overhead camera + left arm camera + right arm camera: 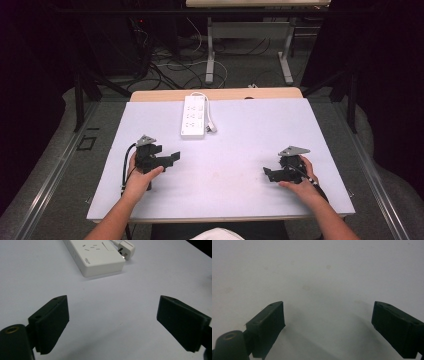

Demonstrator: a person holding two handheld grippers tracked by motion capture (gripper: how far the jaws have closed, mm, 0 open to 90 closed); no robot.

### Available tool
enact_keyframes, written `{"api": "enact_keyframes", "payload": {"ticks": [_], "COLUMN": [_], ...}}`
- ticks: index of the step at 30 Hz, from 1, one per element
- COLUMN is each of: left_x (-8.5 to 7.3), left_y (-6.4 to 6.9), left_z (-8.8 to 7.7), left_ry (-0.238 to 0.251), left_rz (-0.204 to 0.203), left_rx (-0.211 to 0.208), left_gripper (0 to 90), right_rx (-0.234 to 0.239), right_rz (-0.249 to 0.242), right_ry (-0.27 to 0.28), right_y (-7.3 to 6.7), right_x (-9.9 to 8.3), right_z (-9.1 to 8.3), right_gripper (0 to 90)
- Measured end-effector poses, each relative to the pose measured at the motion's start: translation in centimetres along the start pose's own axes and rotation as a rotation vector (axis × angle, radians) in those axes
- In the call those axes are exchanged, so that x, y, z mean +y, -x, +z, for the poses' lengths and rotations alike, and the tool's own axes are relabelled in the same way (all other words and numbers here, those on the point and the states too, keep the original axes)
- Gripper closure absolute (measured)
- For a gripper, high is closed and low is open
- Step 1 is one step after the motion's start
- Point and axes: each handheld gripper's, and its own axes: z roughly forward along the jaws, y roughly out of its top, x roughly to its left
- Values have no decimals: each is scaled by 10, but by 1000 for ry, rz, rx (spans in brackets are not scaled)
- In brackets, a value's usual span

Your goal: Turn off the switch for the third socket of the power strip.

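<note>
The table carried a pale sheet that covered nearly all of its top, and only a strip of wood was visible at the far edge; this plain surface probably served to make small things easy to see. On its far side, a little left of the middle, lay the white power strip, flat, with its sockets facing up and its long side running away from the person, so that a plug could enter from above. Its own cord came around the far end, and the white plug rested on the sheet just beside the right edge of the strip, not inserted in any socket. The left gripper was held low over the sheet, near the strip but apart from it and pointing towards it; in the left gripper view its jaws stood wide apart with nothing between them, which I judged as readiness to reach for the plug. The right gripper waited well apart on the right side, its jaws also spread and empty over bare sheet, probably kept out of the way.
</note>
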Motion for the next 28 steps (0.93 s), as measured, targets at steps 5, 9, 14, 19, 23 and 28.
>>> {"api": "enact_keyframes", "payload": {"ticks": [5,9,14,19,23,28], "left_x": [-2,-5,-7,-9,-9,-9], "left_y": [-1,-2,-2,0,0,-1], "left_z": [2,6,8,10,10,10], "left_ry": [-17,-29,-33,-27,-32,-24], "left_rz": [8,18,24,23,28,6], "left_rx": [15,38,35,52,60,58], "left_gripper": [57,30,4,2,2,3], "right_rx": [-2,1,1,0,1,0], "right_rz": [-5,-1,0,0,-1,-2], "right_ry": [1,3,4,6,7,11], "right_y": [1,1,1,1,2,2], "right_x": [0,0,0,1,1,1], "right_z": [-1,-1,-1,-1,-1,-2], "right_gripper": [107,106,106,106,106,106]}}
